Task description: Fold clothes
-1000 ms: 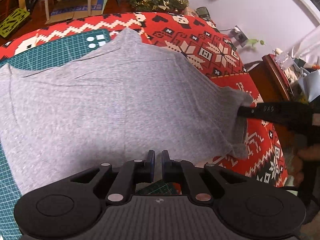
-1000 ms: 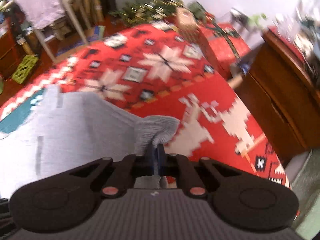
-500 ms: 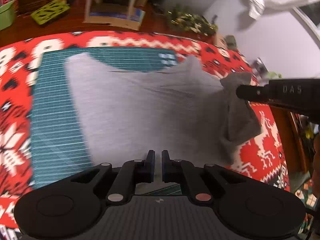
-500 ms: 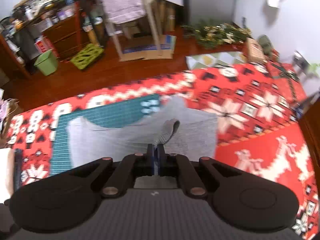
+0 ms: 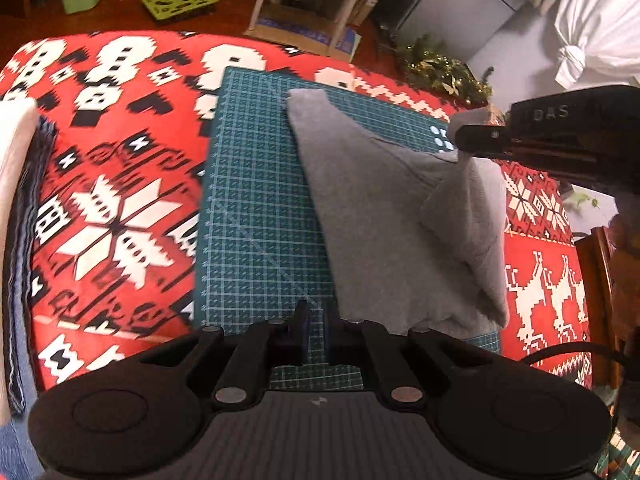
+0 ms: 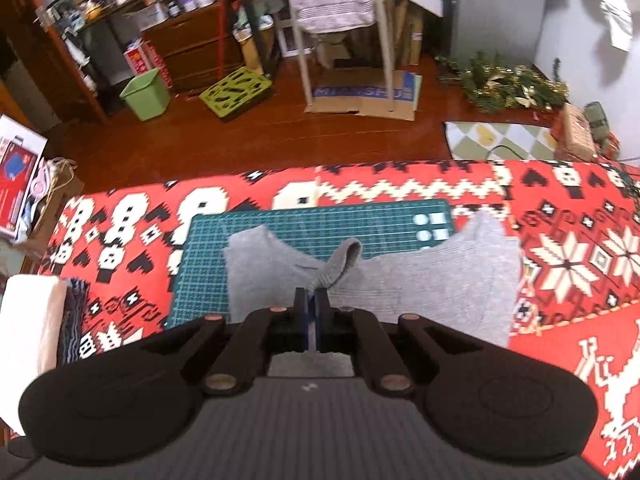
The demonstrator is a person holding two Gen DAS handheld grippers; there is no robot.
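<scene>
Left wrist view: the grey garment (image 5: 384,216) lies on the green cutting mat (image 5: 256,216), its long axis running from near the camera away toward the far mat edge, to the right of the left gripper (image 5: 315,322). That gripper's fingers stand a little apart with nothing visible between them, over bare mat just beside the garment's near left hem. The right gripper (image 5: 460,136) comes in from the right, raised above the cloth, with a pinched corner hanging from its tip in a draped cone. The patterned red blanket (image 5: 112,208) covers the table around the mat.

Right wrist view: the right gripper (image 6: 312,300) has its fingers pressed together on a lifted grey flap (image 6: 340,264), which curls up ahead of the tips. The rest of the garment spreads flat below, reaching left and right across the mat (image 6: 320,220). A stack of folded cloth (image 6: 36,320) sits at the left edge.

By my judgement, the fold turns on carrying this flap leftward over the body, and the right gripper alone has cloth; the left one is nearer the landing side.
</scene>
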